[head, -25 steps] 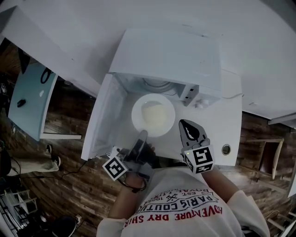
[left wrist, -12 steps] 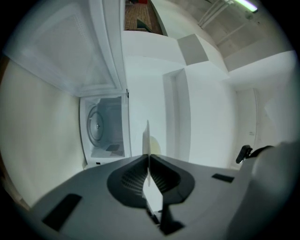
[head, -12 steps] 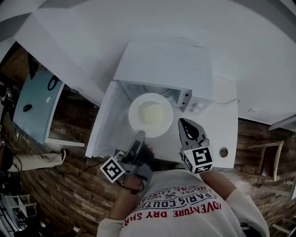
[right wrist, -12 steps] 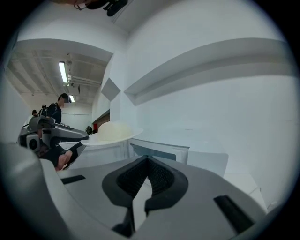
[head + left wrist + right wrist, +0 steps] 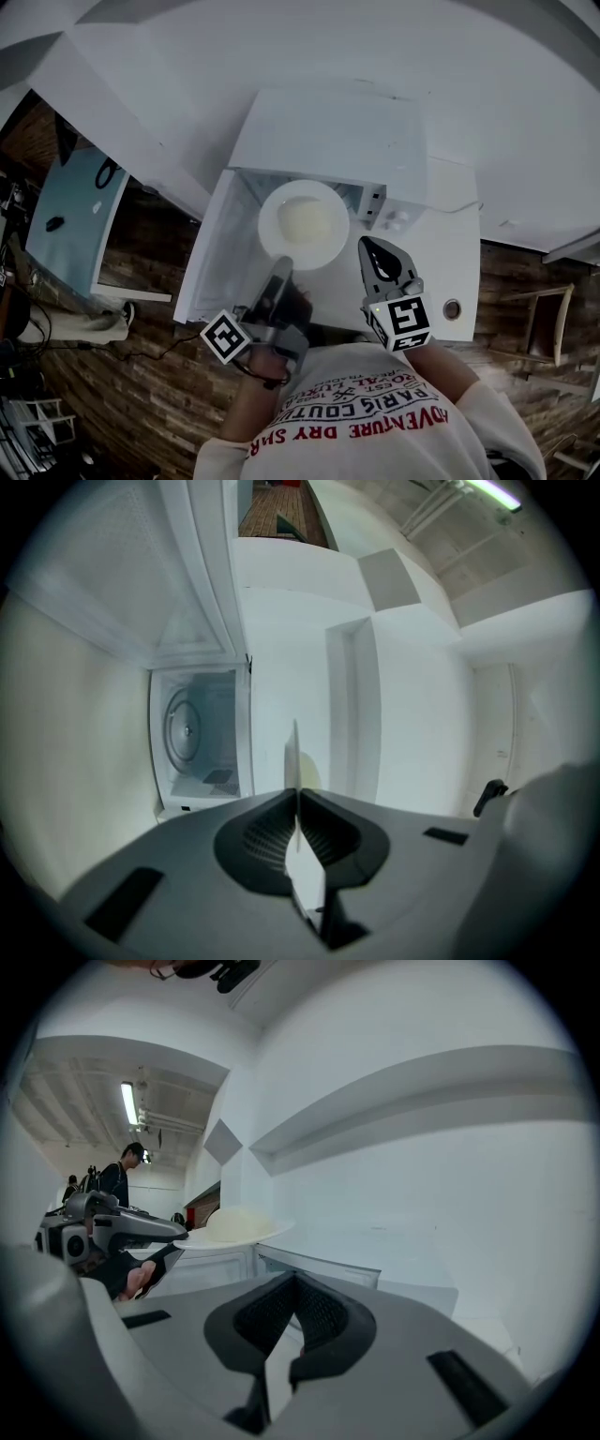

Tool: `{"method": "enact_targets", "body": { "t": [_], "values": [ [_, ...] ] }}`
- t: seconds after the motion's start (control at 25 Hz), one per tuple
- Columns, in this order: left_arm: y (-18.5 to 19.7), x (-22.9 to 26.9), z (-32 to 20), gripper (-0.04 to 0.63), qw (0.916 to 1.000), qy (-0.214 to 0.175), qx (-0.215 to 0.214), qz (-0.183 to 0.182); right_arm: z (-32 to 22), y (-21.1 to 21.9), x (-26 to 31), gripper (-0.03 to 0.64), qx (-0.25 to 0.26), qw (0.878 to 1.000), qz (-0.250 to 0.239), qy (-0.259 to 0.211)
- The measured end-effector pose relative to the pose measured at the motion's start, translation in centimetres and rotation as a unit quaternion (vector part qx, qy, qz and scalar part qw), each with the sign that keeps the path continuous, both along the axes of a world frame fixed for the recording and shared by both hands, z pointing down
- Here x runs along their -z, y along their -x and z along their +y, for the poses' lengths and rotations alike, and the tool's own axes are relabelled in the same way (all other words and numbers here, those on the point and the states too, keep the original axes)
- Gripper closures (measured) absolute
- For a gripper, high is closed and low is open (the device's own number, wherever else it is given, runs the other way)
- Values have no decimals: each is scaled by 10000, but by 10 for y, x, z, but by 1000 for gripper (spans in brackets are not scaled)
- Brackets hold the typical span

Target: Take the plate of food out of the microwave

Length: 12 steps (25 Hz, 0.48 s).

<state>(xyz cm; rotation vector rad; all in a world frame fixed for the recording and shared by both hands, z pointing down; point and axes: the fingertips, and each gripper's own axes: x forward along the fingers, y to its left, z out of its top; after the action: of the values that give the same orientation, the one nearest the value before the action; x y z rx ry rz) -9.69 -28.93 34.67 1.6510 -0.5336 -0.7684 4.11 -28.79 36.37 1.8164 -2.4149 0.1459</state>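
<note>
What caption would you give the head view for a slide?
Left tongs grip the rim of a plate of food in front of the open microwave; right tongs shut, empty.

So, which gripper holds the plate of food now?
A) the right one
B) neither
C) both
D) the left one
D: the left gripper has its fingers shut on the rim of the plate, while the right gripper is beside it, shut and empty.
</note>
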Motion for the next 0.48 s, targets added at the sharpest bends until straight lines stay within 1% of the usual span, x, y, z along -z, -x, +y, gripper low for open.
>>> {"method": "enact_targets", "body": {
  "t": [0.32, 0.48],
  "values": [
    [0, -6, -4, 580, 9998, 158, 35, -88, -6, -6, 0, 612, -62, 10000, -66, -21],
    [0, -8, -6, 580, 9997, 222, 83, -48, -7, -4, 1, 612, -11, 10000, -71, -52]
  ]
}}
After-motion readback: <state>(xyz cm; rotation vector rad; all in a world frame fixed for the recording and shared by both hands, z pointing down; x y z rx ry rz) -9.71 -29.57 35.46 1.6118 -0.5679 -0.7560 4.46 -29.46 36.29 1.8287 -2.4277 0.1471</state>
